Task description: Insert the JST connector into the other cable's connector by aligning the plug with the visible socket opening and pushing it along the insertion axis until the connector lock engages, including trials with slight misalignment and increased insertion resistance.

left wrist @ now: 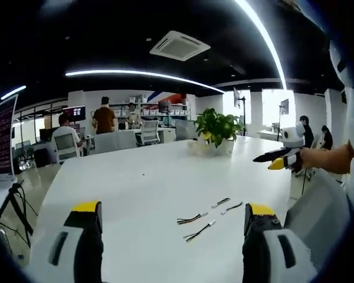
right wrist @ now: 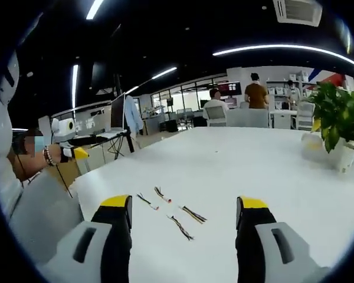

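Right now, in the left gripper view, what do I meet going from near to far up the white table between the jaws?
Nearest, a short cable with dark wires and a white connector → a second like it → two shorter connector leads → the leafy green plant in a white pot at the far edge.

The table point(left wrist: 165, 177) is plain white, without pattern. Four short cables lie on it, near the potted plant point(left wrist: 217, 127), whose leaves are green with yellow-green patches and whose pot is white. The cable point(left wrist: 192, 219) nearest the left gripper point(left wrist: 174, 221) is made up of dark, red and yellowish wires with a white connector. The left gripper is light grey with black jaw faces tipped in yellow. The right gripper point(right wrist: 183, 212) is coloured identically. The ceiling above the plant is black, crossed by white light strips.
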Available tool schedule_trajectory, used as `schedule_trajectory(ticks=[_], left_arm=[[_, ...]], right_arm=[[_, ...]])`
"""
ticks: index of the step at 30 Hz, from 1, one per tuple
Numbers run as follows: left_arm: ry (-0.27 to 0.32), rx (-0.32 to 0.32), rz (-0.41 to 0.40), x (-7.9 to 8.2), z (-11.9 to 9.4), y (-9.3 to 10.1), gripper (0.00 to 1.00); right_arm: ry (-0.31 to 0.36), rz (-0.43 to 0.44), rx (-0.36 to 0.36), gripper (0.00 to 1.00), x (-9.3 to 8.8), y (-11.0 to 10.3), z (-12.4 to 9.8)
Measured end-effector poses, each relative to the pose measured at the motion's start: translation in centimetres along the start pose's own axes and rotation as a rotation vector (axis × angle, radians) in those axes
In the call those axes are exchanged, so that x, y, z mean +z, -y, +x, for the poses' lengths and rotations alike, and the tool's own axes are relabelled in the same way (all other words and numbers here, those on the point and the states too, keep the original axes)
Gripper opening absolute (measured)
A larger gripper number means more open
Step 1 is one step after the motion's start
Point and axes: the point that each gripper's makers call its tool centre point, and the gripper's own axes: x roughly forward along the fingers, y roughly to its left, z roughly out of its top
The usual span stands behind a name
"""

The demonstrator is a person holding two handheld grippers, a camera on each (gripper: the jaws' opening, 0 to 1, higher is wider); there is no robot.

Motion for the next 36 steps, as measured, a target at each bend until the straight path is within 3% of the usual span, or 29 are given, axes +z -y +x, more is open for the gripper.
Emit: schedule_trajectory(ticks=[4, 12, 25, 30, 36], left_arm=[[0.005, -0.079, 0.026, 0.2, 1.6, 0.6, 0.99], [-0.001, -0.17, 0.045, -0.1, 4.5, 0.9, 0.99], [0.081, -0.315, 0.022, 0.3, 7.7, 1.1, 0.99], [0.062, -0.349, 0.036, -0.5, 9.0, 1.1, 0.92], [-0.002, -0.419, 0.032, -2.4, 10.1, 2.2, 0.82]], right_arm=[[-0.006, -0.026, 0.048, 0.67, 0.3, 0.0, 0.8], [-0.025, -0.067, 0.109, 0.63, 0.6, 0.5, 2.4], [-0.023, -0.129, 0.198, 0.55, 0.7, 0.8, 4.4], [-0.032, -0.149, 0.214, 0.53, 0.3, 1.2, 5.1], [-0.04, -0.171, 0.249, 0.49, -0.1, 1.4, 5.9]])
